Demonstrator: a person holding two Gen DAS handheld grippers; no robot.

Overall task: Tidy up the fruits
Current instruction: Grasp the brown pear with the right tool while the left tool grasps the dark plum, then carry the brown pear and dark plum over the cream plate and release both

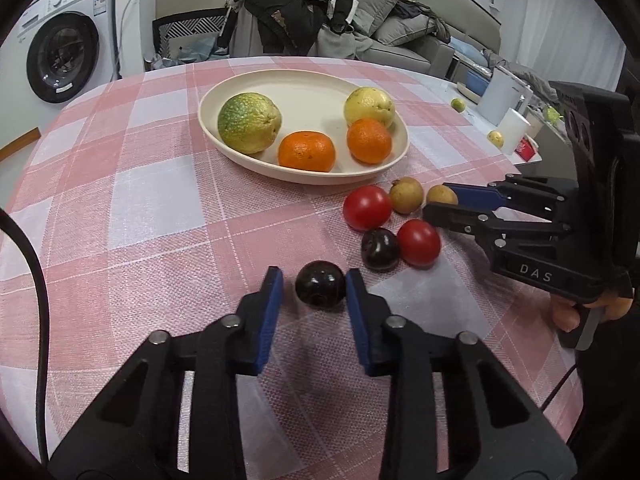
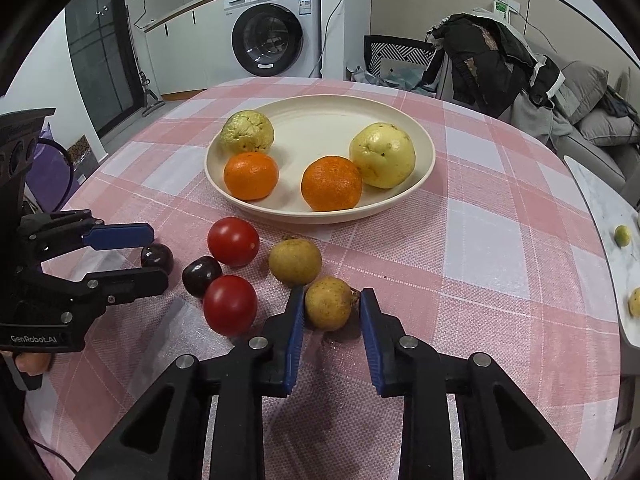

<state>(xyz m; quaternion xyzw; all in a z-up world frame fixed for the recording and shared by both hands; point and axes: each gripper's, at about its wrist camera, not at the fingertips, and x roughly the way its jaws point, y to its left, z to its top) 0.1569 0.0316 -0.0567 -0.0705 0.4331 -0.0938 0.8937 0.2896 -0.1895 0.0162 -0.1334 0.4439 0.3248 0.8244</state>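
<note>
Currently, as I read both wrist feeds:
Table: the pink checked tablecloth (image 2: 500, 240) is slick-looking and every loose fruit is round, so I judge any nudge sends one rolling toward the edge.
Plate: the cream plate (image 2: 320, 108) already holds two guavas and two oranges; its low rim may let a dropped small fruit bounce out or roll off.
Left gripper: my left gripper (image 1: 314, 286) is released, its blue pads flanking the dark cherry (image 1: 320, 286) on the cloth, the right pad about touching, the left apart. Closing unevenly could squirt it away.
Right gripper: my right gripper (image 2: 330, 306) is likewise unclenched around the near longan (image 2: 329, 303), grasping nothing yet; its left pad sits just beside the other longan (image 2: 295, 261) and may knock it.
Neighbours: two cherry tomatoes (image 2: 233, 241) and a second cherry (image 2: 202, 276) crowd between the tools.
Writing: "GenRobot.AI" and "DAS" on the gripper bodies; the washing machine (image 2: 276, 28) labels are too small to read.
</note>
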